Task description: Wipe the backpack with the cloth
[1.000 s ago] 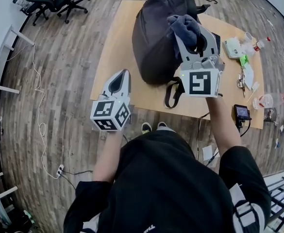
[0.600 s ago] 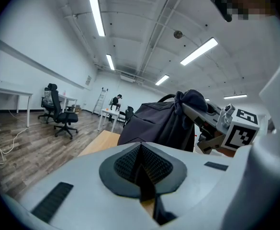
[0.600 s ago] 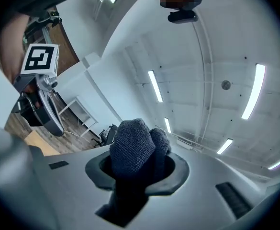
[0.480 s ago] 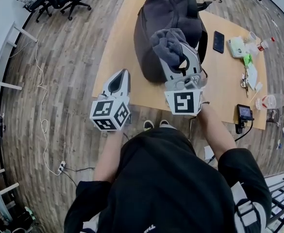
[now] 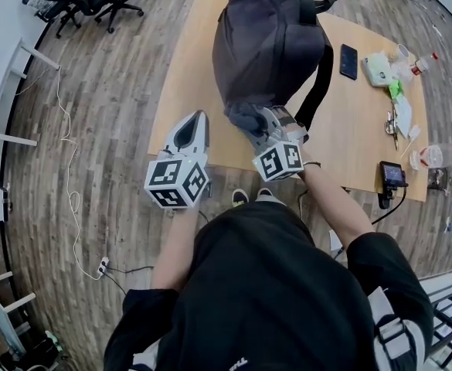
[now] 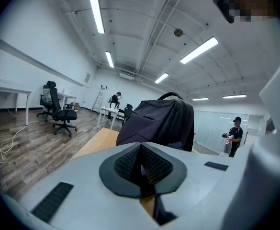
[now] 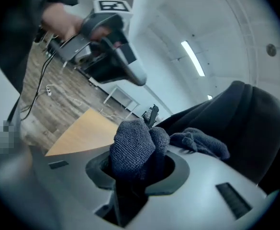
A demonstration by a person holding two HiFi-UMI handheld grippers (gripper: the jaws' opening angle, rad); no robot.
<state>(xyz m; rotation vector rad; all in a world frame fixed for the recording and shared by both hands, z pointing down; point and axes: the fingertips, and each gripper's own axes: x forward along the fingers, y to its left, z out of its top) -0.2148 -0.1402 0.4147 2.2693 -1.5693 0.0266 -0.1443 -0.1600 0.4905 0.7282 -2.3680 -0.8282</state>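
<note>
- The right gripper (image 5: 261, 124) is clamping the grey cloth (image 5: 245, 117) in slightly parted jaws at the backpack's (image 5: 268, 37) 6 o'clock edge.
- The left gripper (image 5: 195, 126) is hovering at 8 o'clock, jaws closed together, empty.

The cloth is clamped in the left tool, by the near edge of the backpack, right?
Not the left: the cloth is clamped in the right tool, as the right gripper view shows. It is by the near edge of the backpack.

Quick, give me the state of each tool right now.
Left tool: closed, empty.
Right tool: closed on the cloth.
</note>
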